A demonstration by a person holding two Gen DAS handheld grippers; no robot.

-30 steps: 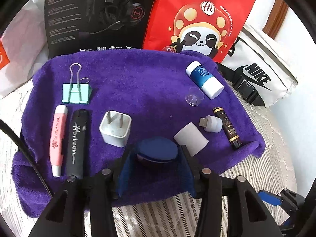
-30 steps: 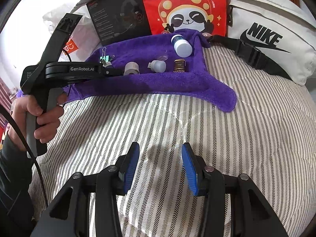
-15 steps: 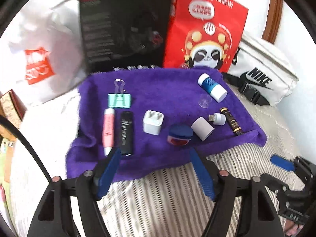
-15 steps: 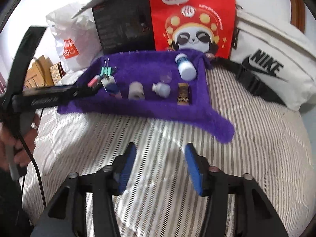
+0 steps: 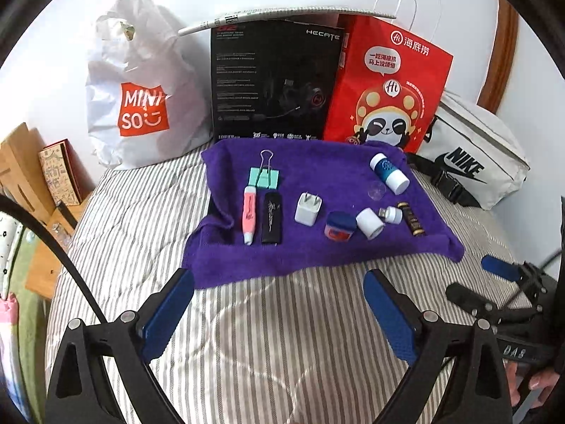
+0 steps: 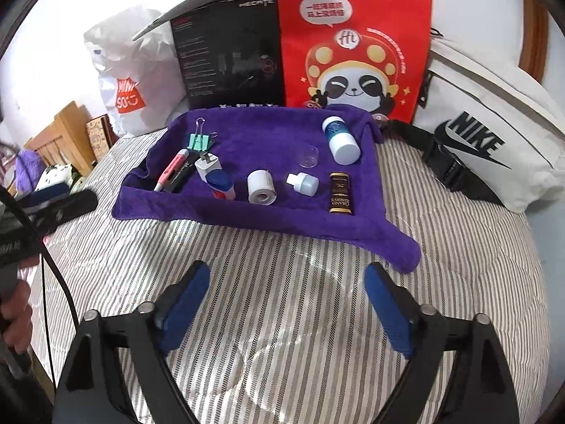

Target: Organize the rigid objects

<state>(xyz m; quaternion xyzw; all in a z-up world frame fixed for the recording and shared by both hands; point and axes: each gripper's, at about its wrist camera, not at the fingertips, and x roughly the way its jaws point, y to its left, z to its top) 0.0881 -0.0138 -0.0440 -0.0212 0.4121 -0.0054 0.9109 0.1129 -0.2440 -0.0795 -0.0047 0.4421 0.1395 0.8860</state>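
Observation:
A purple towel (image 5: 317, 251) on the striped bed holds a row: mint binder clip (image 5: 264, 177), pink pen (image 5: 249, 213), black stick (image 5: 272, 217), white charger (image 5: 308, 209), blue-lidded jar (image 5: 339, 227), white cylinder (image 5: 369, 223), small USB light (image 5: 391, 213) and dark tube (image 5: 411, 219). Behind them lie a clear cap (image 5: 376, 190) and a blue-and-white bottle (image 5: 389, 173). My left gripper (image 5: 279, 281) hangs over the bedding in front of the towel, jaws opening, nothing between them. My right gripper (image 6: 287, 274) hovers likewise before the towel (image 6: 282, 219), jaws opening and empty.
Against the wall stand a white Miniso bag (image 5: 141, 106), a black headset box (image 5: 272, 77) and a red panda bag (image 5: 388, 84). A white Nike pouch (image 5: 473, 162) lies at the right. Wooden furniture (image 5: 21, 162) sits beside the bed's left edge.
The left gripper let go of the blue-lidded jar, which now rests on the towel, then opened wide and drew back and up. The right gripper opened wider and rose.

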